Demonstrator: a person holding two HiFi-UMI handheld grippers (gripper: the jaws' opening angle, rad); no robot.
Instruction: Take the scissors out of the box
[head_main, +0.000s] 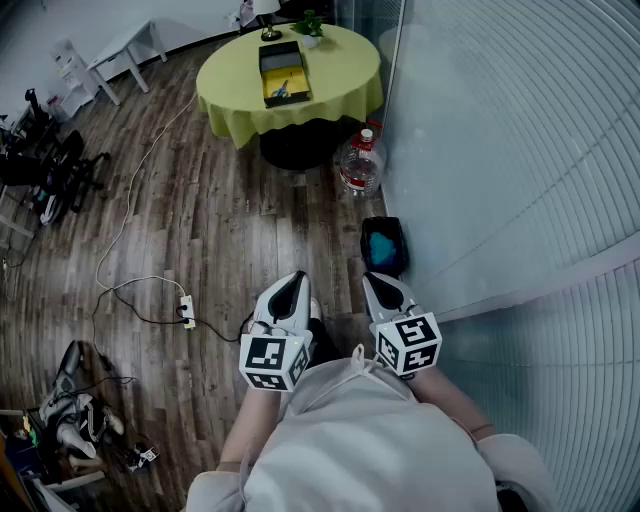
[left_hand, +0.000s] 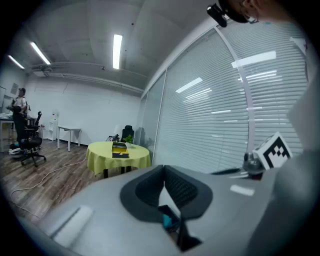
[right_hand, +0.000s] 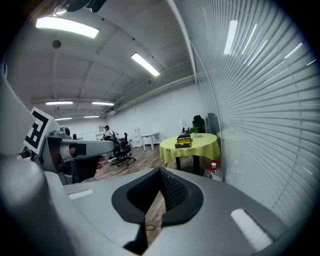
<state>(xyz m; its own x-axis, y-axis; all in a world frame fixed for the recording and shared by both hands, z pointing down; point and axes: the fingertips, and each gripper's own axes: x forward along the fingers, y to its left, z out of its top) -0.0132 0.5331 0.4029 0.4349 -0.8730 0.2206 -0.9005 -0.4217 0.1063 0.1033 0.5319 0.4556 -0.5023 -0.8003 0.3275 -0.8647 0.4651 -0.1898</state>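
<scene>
Nothing is done yet; the left tongs (head_main: 290, 284) and right tongs (head_main: 381, 284) are pressed together, empty; the yellow-lined black box (head_main: 283, 72), scissors (head_main: 280, 90) inside, sits on the round yellow-clothed surface (head_main: 340, 60) far ahead of them. Approach, grasp and lift remain.

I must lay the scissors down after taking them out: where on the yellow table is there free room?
The yellow cloth is bare left of the box, right of it, and along the near edge. The far edge is crowded: a lamp and a small plant stand behind the box.
</scene>
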